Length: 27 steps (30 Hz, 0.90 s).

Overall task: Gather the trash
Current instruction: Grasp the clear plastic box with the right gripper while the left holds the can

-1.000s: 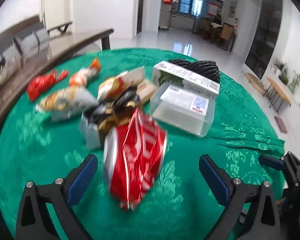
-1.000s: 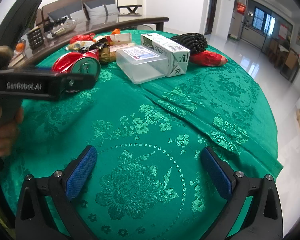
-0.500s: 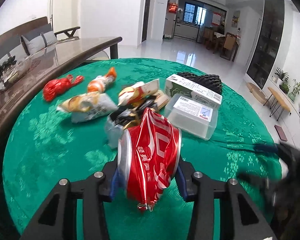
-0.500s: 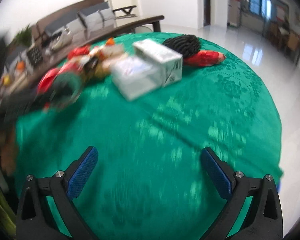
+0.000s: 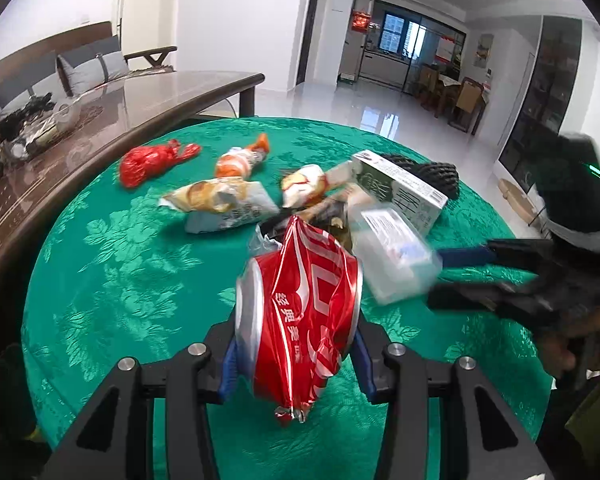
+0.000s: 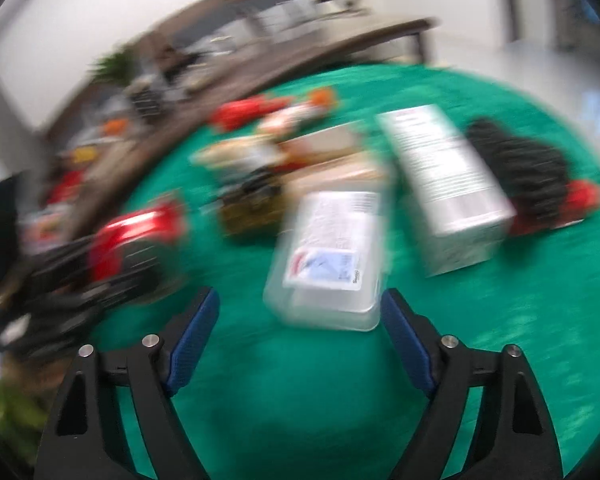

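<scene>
Trash is spread over the green tablecloth (image 5: 112, 256), and one piece is already picked up: the crushed red can (image 5: 298, 320) sits pinched between the blue pads of the left gripper (image 5: 296, 350), dead center in the left wrist view, held above the cloth with its silver end at 9 o'clock and a crumpled point hanging at 6.

From the can, the rest of the pile fans out on the table. A clear plastic box (image 5: 392, 256) lies just beside it at 2 o'clock, with a white carton (image 5: 400, 190) behind that and a black ribbed thing (image 5: 436, 172) further back. At 12 there's a dark wrapper (image 5: 324, 216) right behind the can. Snack wrappers (image 5: 220, 204) sit around 11, and a red wrapper (image 5: 152, 162) at 10, well apart from the can.

The right gripper (image 6: 300, 332) is a different story: its view is pretty blurry, but the fingers (image 6: 192, 328) stand wide apart with nothing between them. The plastic box (image 6: 332, 256) lies at 12 o'clock from it, just ahead of the fingertips, not touching as far as I can tell. In the left view that same gripper (image 5: 472, 276) shows up at 3 o'clock, near the box.
</scene>
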Tool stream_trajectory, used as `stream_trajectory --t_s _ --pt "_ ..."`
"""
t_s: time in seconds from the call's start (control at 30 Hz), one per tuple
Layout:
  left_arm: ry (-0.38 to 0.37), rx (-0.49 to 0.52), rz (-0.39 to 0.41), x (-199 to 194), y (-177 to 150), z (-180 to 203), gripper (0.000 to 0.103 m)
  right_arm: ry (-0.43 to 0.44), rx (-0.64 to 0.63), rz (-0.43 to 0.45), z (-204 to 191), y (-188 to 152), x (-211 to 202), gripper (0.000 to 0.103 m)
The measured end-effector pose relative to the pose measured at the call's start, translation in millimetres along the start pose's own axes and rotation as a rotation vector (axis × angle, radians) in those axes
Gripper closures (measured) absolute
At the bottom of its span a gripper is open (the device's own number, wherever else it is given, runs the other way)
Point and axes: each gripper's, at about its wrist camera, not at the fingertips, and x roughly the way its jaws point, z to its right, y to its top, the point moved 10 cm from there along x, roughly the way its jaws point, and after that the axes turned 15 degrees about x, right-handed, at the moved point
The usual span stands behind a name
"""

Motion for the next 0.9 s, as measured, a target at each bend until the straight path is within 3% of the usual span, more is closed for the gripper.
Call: stream_trajectory --t_s 0.07,0.1,0.17,0.4,0.53,0.6,0.73,0.9 --pt "-0.007 -0.019 -0.007 -1 -3 -5 0.057 -0.038 -0.047 0.009 -6 -4 -4 0.015" --pt "-0.009 -0.025 -0.010 -2 -5 -8 0.057 -0.124 -0.063 0.024 -1 -1 -2 0.011" --pt "-0.009 -0.034 -0.015 -2 -7 -10 0.057 -0.215 -0.066 0.028 4 7 5 0.011" --pt "0.003 -0.038 -0.035 -1 -16 -10 0.057 -0.303 0.218 0.018 13 22 50 0.011" --pt "-0.021 -0.026 -0.050 1 -23 3 0.057 -0.399 0.161 0.023 12 18 42 0.024" --pt "-0.038 -0.008 -0.056 2 -26 15 0.057 -0.435 0.113 0.009 13 6 26 0.026" --pt "-0.061 0.041 -0.075 6 -33 39 0.056 -0.421 0.025 -0.076 13 -42 -9 0.026" --pt "-0.008 0.111 -0.090 10 -39 53 0.051 -0.466 0.000 -0.149 32 -89 -43 0.025"
